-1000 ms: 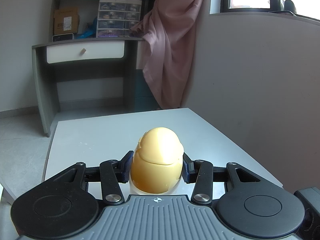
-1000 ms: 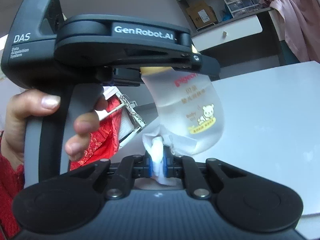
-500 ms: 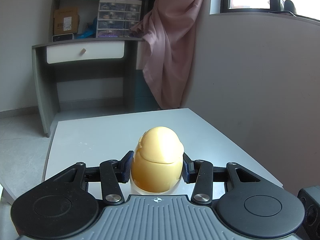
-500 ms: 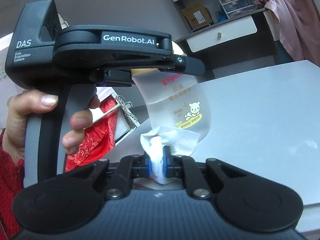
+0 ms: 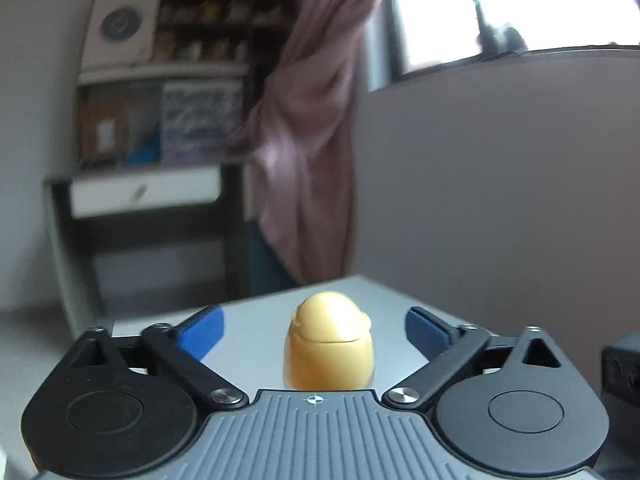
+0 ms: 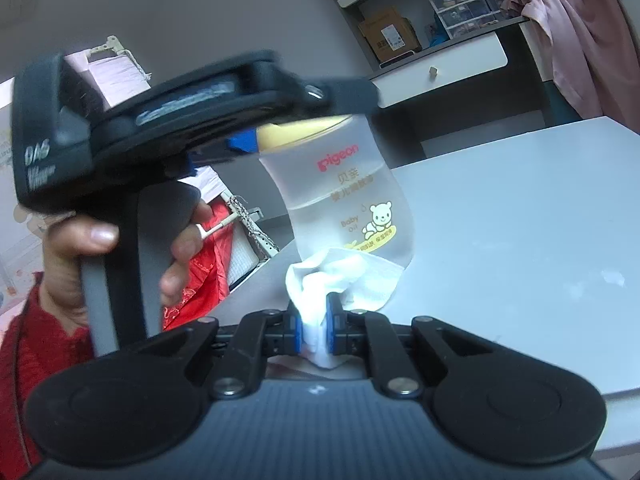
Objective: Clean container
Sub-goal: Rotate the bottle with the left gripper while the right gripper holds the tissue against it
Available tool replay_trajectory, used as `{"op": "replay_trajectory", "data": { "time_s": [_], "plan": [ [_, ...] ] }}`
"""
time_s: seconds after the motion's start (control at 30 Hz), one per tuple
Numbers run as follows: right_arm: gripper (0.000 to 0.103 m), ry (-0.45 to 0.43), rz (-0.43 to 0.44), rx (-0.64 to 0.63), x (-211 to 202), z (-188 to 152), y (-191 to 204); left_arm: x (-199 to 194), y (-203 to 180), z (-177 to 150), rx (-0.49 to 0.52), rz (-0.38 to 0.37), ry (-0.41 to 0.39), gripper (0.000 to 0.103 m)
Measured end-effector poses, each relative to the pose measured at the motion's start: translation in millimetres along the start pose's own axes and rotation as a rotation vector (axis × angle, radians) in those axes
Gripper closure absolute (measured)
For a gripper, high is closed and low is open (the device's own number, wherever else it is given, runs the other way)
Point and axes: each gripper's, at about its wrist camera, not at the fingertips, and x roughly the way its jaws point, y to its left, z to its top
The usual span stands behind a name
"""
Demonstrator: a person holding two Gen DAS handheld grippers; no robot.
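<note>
A frosted baby bottle (image 6: 352, 208) with a yellow cap (image 5: 328, 348) stands upright on the white table (image 6: 520, 220). My left gripper (image 5: 314, 322) is opening. Its blue pads (image 5: 204, 330) stand wide on either side of the cap and do not touch it. In the right wrist view the left gripper (image 6: 300, 120) hovers at the bottle's neck, held by a hand (image 6: 80, 248). My right gripper (image 6: 314, 326) is shut on a white cloth (image 6: 344, 280), which lies against the bottle's lower front and hides its base.
The table's near-left edge (image 6: 256, 268) runs just beside the bottle. Red fabric (image 6: 204, 264) and a white rack (image 6: 248, 236) lie beyond that edge. A desk with a drawer (image 5: 144, 196) and a pink curtain (image 5: 316, 120) stand behind the table.
The left jaws have let go of the yellow cap and swung wide apart, and the left gripper has tilted. The right gripper still pinches the cloth at the bottle's base.
</note>
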Motion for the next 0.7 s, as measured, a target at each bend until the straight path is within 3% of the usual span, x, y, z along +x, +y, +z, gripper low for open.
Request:
{"op": "replay_trajectory", "data": {
  "time_s": [0.33, 0.57, 0.7],
  "plan": [
    [0.092, 0.007, -0.013, -0.014, 1, 4, 2, -1, 32, -19, 0.025, -0.307, -0.057, 0.001],
    [0.092, 0.014, -0.020, -0.030, -1, 4, 5, 20, 69, -41, -0.057, -0.480, -0.072, 0.001],
    [0.092, 0.023, -0.024, -0.046, -2, 5, 8, 27, 75, -53, 0.005, -0.585, -0.118, 0.001]
  ]
}}
